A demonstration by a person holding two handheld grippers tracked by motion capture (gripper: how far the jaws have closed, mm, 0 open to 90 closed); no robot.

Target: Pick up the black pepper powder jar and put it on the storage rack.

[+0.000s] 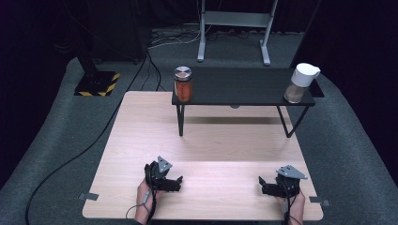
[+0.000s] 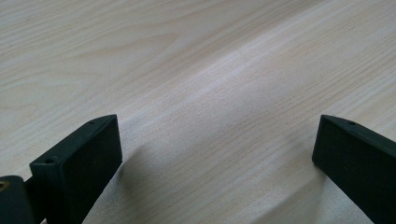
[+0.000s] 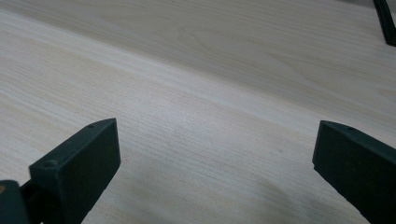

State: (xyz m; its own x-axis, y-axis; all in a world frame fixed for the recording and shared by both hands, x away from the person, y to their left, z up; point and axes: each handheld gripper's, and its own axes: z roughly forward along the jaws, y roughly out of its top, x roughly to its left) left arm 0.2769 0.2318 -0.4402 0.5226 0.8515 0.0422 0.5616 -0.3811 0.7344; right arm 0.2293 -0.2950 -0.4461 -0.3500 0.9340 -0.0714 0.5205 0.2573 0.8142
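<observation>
near the table's (image 1: 141, 140) front edge both the left gripper (image 1: 174, 183) and right gripper (image 1: 264, 184) rest spread wide, empty; reaching carelessly could topple the orange jar (image 1: 183, 85) off the shelf (image 1: 234, 89).

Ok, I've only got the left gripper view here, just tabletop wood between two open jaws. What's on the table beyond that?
Observer: A low black shelf stands at the far side of the wooden table.
Operator: Anything on it?
Observer: An orange-filled jar with a metal lid stands at its left end.
Operator: And the other end?
Observer: A white-capped jar with brownish contents stands at its right end.
Operator: Where's the right gripper?
Observer: The right gripper is near the table's front right corner, jaws open, nothing between them. The left gripper is at the front left.
</observation>
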